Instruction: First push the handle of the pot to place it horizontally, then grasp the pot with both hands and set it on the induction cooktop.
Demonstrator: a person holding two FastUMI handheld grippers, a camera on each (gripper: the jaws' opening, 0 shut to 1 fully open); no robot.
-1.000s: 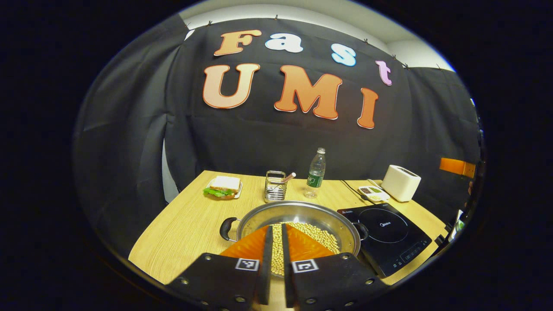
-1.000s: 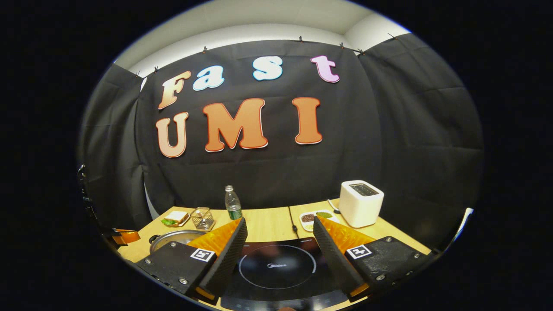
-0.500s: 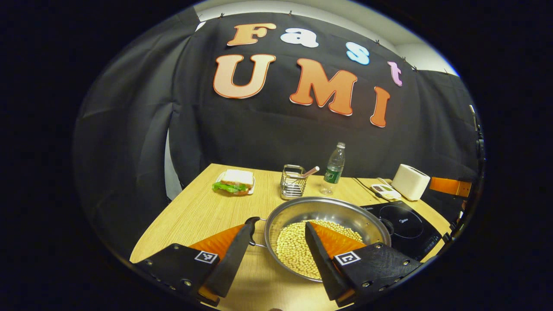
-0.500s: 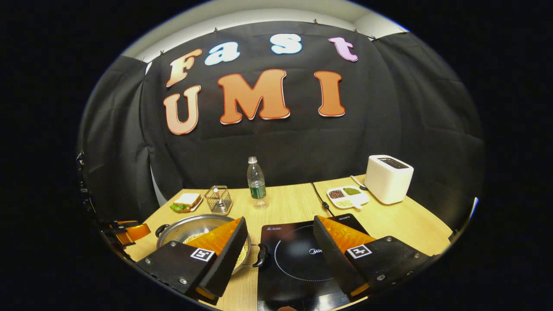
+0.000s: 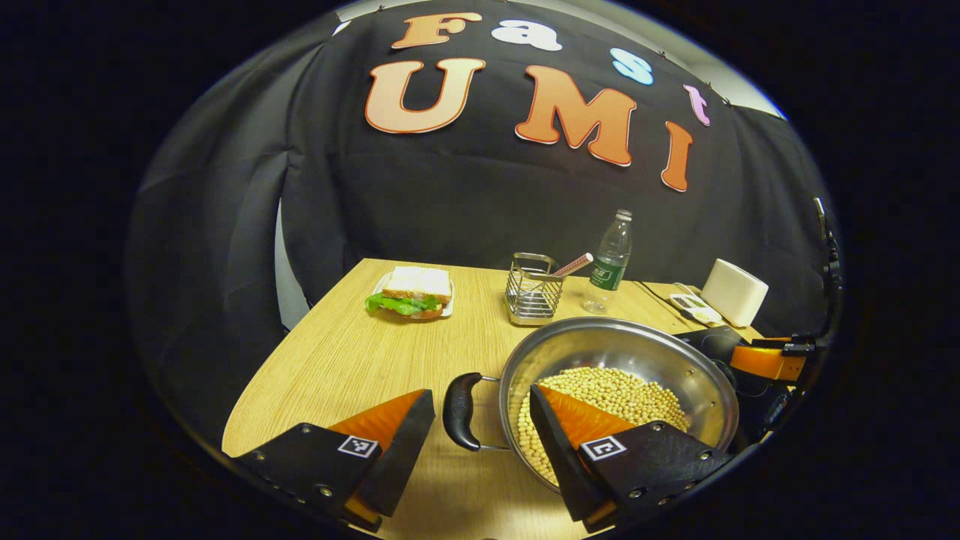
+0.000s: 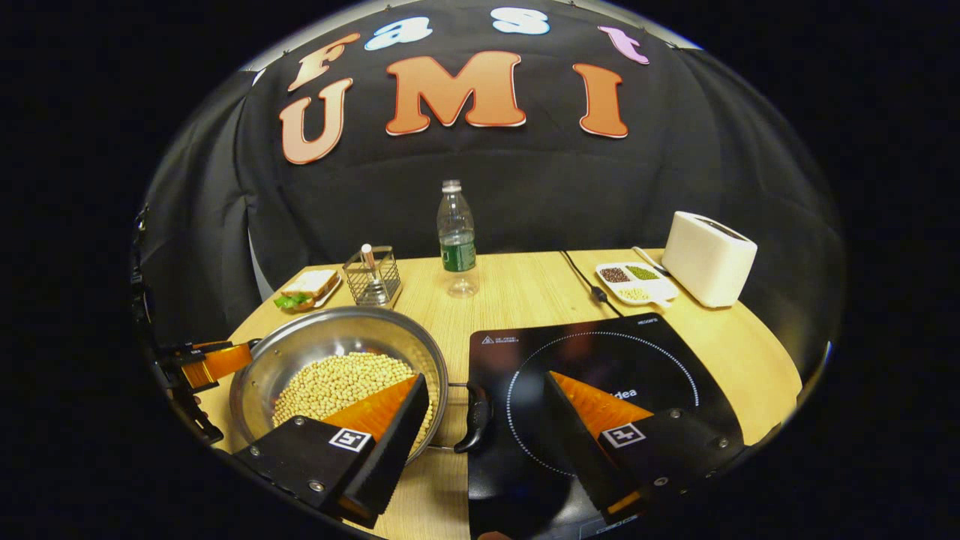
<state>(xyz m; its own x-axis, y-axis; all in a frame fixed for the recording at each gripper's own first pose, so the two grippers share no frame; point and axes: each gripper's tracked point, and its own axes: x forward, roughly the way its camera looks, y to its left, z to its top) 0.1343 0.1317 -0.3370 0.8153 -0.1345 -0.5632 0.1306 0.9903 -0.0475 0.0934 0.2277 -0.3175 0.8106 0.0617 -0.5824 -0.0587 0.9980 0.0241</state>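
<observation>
Round steel pot (image 5: 622,367) of yellow soybeans sits on the wood counter (image 5: 352,360), just left of the black induction cooktop (image 6: 600,367). Left tool (image 5: 480,431) spread open straddling the pot's left black handle (image 5: 459,411); right tool (image 6: 484,420) spread open around the right handle (image 6: 477,418). Neither grips yet. Close both together, squarely on the handles, and lift level so no beans spill.

We see a wooden table (image 6: 517,292) with a pale grain and rounded corners, set inside a booth walled in black cloth (image 6: 525,195) that hangs in soft folds. Above the cloth, a strip of pale wall (image 5: 742,94) catches the light from overhead.
</observation>
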